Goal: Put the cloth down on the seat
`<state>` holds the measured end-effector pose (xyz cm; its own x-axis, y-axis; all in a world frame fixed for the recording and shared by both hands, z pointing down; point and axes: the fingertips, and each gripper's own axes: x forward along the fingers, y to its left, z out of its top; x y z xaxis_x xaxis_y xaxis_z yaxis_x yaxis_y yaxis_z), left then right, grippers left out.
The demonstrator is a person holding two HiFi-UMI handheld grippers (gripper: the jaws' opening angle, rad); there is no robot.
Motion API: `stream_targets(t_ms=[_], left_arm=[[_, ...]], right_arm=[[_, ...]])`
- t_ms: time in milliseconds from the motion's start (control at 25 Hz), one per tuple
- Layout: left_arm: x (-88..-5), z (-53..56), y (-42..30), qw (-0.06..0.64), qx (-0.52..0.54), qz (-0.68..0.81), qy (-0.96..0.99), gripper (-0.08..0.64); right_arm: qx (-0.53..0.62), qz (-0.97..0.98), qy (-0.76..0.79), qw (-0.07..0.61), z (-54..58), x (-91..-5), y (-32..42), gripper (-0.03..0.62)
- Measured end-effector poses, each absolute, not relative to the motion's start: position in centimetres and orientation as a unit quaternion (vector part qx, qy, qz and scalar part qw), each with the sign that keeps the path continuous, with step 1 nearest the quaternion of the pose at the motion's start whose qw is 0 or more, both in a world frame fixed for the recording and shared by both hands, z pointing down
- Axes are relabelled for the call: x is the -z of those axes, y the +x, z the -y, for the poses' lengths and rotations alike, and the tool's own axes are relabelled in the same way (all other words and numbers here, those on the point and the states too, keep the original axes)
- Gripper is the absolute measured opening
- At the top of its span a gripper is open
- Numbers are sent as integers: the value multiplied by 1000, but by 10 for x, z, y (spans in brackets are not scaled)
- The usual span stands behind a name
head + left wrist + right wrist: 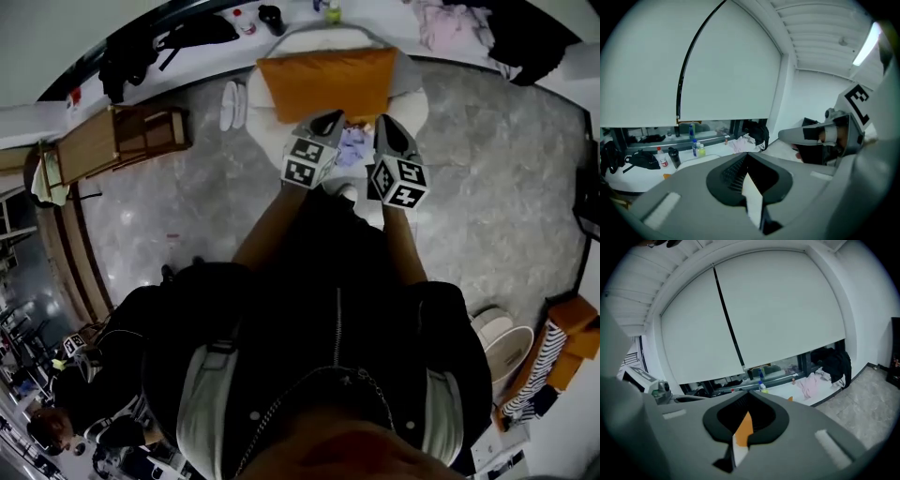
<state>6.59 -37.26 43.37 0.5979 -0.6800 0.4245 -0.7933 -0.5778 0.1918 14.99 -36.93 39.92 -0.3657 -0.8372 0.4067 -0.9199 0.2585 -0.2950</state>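
Note:
In the head view a pale lilac cloth lies crumpled on the white seat, in front of an orange cushion. My left gripper hangs above the cloth's left side and my right gripper above its right, both raised clear of it. Each gripper's jaws meet with nothing between them. In the left gripper view the left gripper points at a roller blind and windowsill. The right gripper shows a sliver of orange through its slit.
A wooden rack stands to the left and white slippers lie beside the seat. The windowsill behind holds bottles, pink clothes and a black bag. A white bin sits at lower right on the marble floor.

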Motion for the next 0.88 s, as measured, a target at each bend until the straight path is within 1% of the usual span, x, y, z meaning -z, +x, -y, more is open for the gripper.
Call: stream_targets(t_ms=[240,480,680,880], left_arm=[[-409,382,61,172,-131,445,869,8],[-398,397,49,162,-126,453,867,9],[-397,406,40,158,-121,458,866,8],[-407,395,31,172,-122,454,866,8]], right_arm=[[-205,813,542,63,394,-360,131,2],[-189,823,532,62,403,-342,115,2],[-177,825,533,65,410,-339,112,2],[-184,820,536,78,397,-346,106,2]])
